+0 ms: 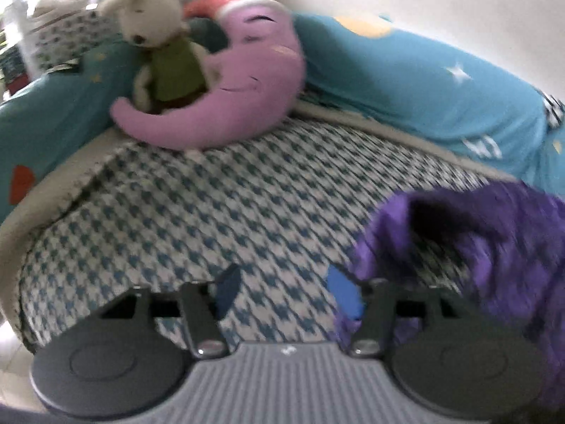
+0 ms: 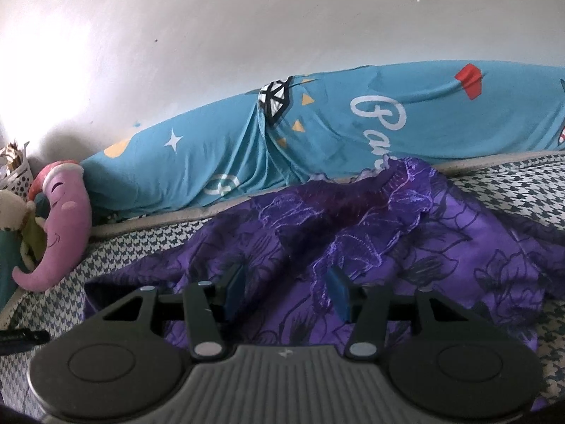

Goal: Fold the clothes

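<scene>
A purple garment [image 2: 370, 233] with a dark flower print and lace trim lies rumpled across the houndstooth bedspread [image 2: 512, 190]. My right gripper [image 2: 286, 291] is over its near part, blue pads apart, with cloth behind and below them and no visible pinch. In the left wrist view, which is blurred, the same purple garment [image 1: 494, 247] bunches up at the right, and its edge reaches the right fingertip [image 1: 344, 296]. My left gripper [image 1: 286, 293] is open over bare houndstooth bedspread [image 1: 212, 212], nothing between its pads.
A long blue printed bolster [image 2: 353, 130] lies along the white wall behind the bed. At the bed's head sit a pink moon-shaped cushion [image 1: 226, 99] and a cream teddy bear [image 1: 155, 35] in a green top. Clutter [image 1: 42, 35] stands beyond the bear.
</scene>
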A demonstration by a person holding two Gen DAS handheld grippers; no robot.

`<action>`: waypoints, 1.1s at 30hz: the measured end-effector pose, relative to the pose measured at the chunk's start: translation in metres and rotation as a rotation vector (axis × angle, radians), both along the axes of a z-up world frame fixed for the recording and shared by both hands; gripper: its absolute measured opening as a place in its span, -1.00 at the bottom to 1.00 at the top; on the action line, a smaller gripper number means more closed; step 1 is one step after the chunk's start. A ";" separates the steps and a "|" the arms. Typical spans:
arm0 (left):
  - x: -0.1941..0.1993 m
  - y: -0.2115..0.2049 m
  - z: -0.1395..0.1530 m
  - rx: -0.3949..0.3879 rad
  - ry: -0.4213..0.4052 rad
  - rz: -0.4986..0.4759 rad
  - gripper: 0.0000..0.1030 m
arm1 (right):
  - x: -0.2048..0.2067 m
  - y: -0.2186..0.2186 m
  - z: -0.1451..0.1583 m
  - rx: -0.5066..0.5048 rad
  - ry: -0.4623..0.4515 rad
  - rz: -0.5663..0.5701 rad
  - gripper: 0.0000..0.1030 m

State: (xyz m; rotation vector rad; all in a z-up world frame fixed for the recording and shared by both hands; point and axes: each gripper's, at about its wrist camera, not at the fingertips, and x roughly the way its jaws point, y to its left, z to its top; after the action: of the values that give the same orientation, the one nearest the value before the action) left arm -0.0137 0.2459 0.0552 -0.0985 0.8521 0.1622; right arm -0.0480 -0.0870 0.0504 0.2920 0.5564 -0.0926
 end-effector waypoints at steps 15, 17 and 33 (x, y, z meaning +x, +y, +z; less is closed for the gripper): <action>0.012 -0.050 -0.032 -0.038 0.139 -0.115 0.82 | -0.002 0.009 0.000 -0.047 -0.005 0.038 0.00; 0.018 -0.054 -0.036 -0.024 0.153 -0.101 0.87 | 0.000 0.009 0.000 -0.042 -0.004 0.042 -0.01; 0.030 -0.057 -0.049 -0.003 0.182 -0.118 0.99 | 0.009 0.017 -0.004 -0.049 0.015 0.083 -0.01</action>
State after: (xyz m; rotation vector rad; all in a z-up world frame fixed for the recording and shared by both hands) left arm 0.0166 0.1886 0.0066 -0.0361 1.0366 0.0593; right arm -0.0385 -0.0703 0.0460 0.2200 0.5792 -0.0277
